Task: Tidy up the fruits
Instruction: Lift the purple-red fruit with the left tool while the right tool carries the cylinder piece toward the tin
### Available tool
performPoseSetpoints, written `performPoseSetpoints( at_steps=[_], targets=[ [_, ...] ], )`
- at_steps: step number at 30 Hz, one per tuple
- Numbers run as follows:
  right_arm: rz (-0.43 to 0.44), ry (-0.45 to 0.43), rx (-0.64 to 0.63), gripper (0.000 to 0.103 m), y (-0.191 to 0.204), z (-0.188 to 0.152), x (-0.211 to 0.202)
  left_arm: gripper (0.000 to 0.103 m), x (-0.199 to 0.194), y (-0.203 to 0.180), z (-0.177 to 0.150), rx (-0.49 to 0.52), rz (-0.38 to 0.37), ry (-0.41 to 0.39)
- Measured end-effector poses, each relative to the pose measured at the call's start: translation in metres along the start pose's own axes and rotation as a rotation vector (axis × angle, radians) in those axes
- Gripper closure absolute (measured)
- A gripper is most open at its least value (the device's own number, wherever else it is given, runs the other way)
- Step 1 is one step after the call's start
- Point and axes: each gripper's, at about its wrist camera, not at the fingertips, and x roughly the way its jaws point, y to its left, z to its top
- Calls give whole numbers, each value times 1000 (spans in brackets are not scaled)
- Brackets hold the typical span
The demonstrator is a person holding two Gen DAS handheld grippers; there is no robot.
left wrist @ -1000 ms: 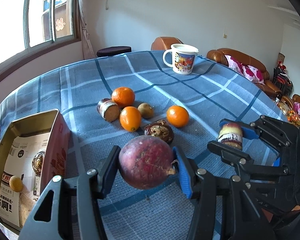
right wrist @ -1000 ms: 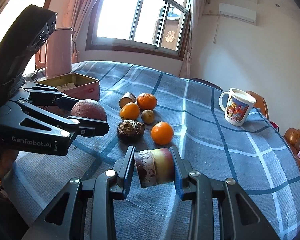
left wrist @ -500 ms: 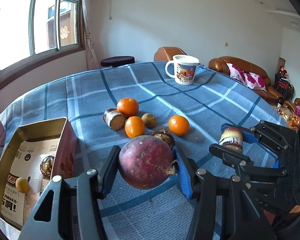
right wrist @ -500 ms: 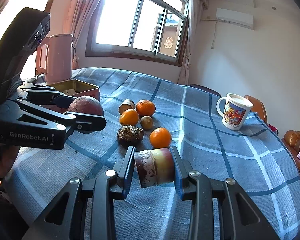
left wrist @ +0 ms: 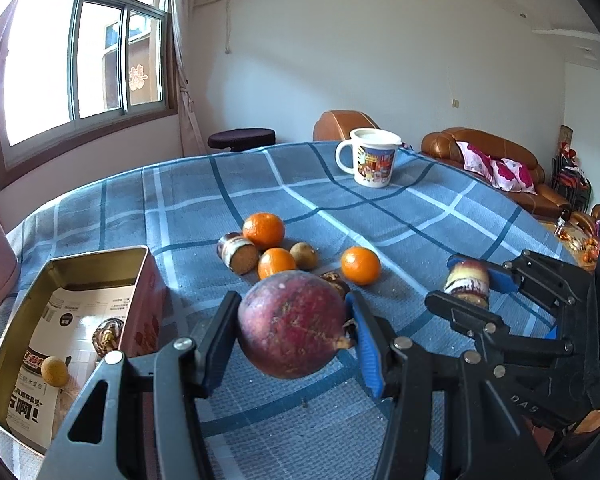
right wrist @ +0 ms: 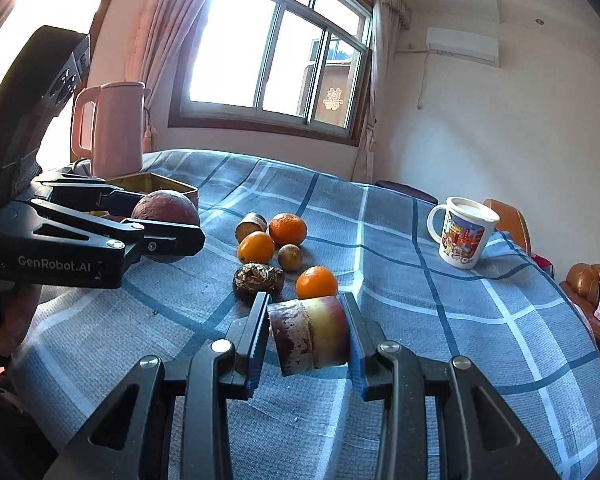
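While the left gripper (left wrist: 292,324) is clamping the round maroon fruit (left wrist: 292,324) at lower centre and the right gripper (right wrist: 306,334) is pinching a cut apple chunk (right wrist: 308,334), either could be slipping before reaching the open gold tin (left wrist: 4,340) at lower left.

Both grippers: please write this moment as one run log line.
left gripper: shut on purple round fruit | right gripper: shut on cut fruit piece | tin box: open
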Motion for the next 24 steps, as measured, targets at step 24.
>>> performPoseSetpoints(
  at_steps=[24],
  targets=[
    [-20,-89,21,67,-3,-2,-11,48,-17,-1,-2,-2,42,-91]
  ],
)
